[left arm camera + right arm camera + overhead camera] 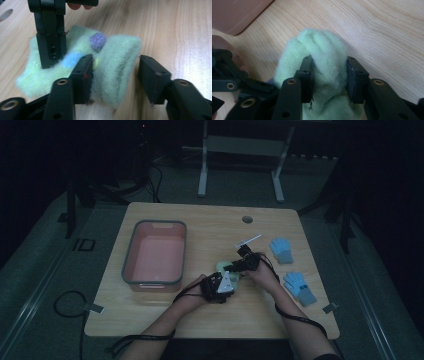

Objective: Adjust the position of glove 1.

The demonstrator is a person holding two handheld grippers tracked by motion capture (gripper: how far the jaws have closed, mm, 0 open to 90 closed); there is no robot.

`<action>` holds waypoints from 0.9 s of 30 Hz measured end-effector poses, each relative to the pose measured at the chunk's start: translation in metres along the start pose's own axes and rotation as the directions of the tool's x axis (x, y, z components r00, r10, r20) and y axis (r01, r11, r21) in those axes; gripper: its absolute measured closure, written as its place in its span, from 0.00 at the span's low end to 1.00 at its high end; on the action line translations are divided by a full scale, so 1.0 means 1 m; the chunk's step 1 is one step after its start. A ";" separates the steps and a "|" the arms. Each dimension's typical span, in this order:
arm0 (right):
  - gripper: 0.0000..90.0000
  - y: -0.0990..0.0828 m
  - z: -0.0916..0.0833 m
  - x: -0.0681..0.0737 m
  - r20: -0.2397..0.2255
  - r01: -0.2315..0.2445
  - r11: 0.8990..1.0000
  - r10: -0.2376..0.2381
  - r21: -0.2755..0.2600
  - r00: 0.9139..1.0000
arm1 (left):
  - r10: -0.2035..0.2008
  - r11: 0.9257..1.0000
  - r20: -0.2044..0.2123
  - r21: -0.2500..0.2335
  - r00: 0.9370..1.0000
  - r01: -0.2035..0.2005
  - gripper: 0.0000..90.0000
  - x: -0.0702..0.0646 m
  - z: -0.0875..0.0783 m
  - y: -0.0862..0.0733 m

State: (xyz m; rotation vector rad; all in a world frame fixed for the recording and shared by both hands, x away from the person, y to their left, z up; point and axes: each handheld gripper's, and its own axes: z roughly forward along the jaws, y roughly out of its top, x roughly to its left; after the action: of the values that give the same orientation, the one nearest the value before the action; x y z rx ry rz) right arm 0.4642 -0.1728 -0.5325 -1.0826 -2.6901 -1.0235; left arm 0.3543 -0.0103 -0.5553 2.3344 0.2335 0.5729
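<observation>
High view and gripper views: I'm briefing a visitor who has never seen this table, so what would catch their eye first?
Probably the fuzzy green glove with coloured dots, at the table's middle. The right gripper pinches one part of it; the left gripper straddles a fold, one pad touching, the other apart. Next come the pink bin at the left and two blue gloves at the right.

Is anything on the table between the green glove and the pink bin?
Nothing visible: bare table lies between the green glove, which both hand-held grippers reach, and the pink bin. The blue gloves lie on the other side.
</observation>
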 end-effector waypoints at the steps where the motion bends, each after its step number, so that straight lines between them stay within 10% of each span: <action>1: 0.72 0.000 0.000 0.001 0.005 0.000 1.000 0.000 -0.002 1.000 | 0.009 1.000 -0.016 0.012 1.000 -0.009 0.59 0.000 0.000 0.001; 7: 0.78 0.001 -0.006 0.006 0.030 0.014 1.000 -0.013 -0.024 0.999 | -0.004 0.999 -0.012 0.034 1.000 0.004 0.80 0.006 -0.008 0.010; 27: 0.79 0.028 -0.042 0.037 0.005 0.063 0.991 -0.063 -0.115 0.998 | 0.003 0.999 -0.003 0.050 1.000 -0.003 0.82 0.028 -0.062 0.036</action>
State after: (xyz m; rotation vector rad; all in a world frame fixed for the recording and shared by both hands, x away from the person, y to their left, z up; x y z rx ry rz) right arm 0.4466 -0.1613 -0.4732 -1.0218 -2.7126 -1.2022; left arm 0.3502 0.0094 -0.4811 2.3822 0.2485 0.5782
